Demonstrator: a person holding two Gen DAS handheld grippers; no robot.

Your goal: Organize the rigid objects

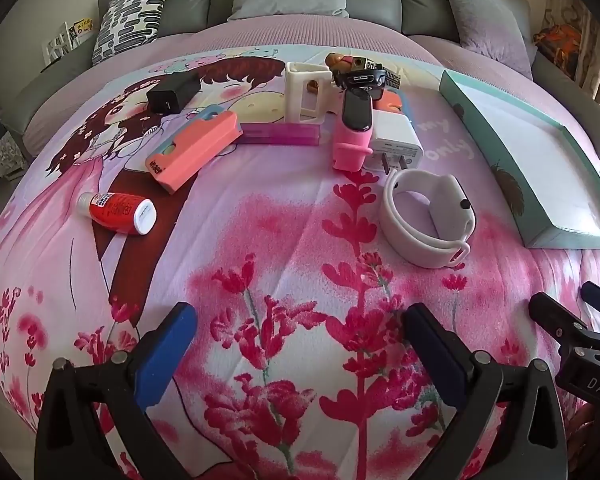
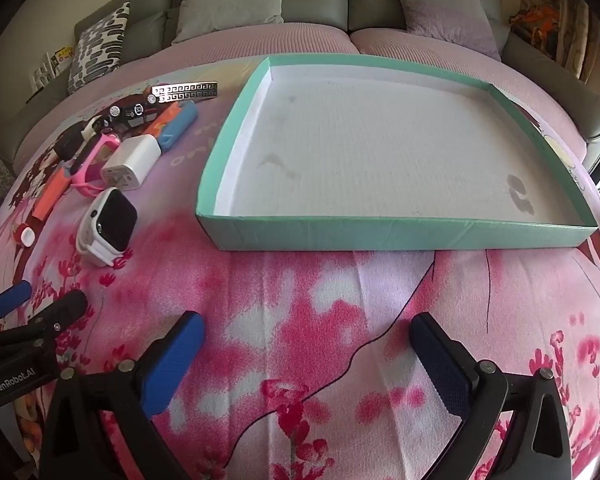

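Pink and white plastic makes up most of what I have to sort, all lying loose on the flowered quilt (image 1: 284,240). Nearest my left tongs (image 1: 300,344) is a white smartwatch (image 1: 428,220) with its strap curled into a loop and its dark face showing in the right view. Just behind it sits a white plug charger (image 1: 396,140), prongs toward me, touching a pink watch (image 1: 352,136) with a black screen. To the left lie a salmon-pink case (image 1: 196,148), a clear magenta ruler-like bar (image 1: 280,135), a cream holder (image 1: 306,92) standing upright, a black adapter (image 1: 172,92), and a red bottle (image 1: 120,213) with a white cap on its side. A small heap of dark bits and a patterned metal strip (image 2: 186,90) lies farthest back.

Right of all that is the teal-sided shallow box (image 2: 400,234), white inside with a few faint stains and nothing in it.

Both my left tongs and my right tongs (image 2: 308,356) are spread wide over bare quilt, pinching nothing.
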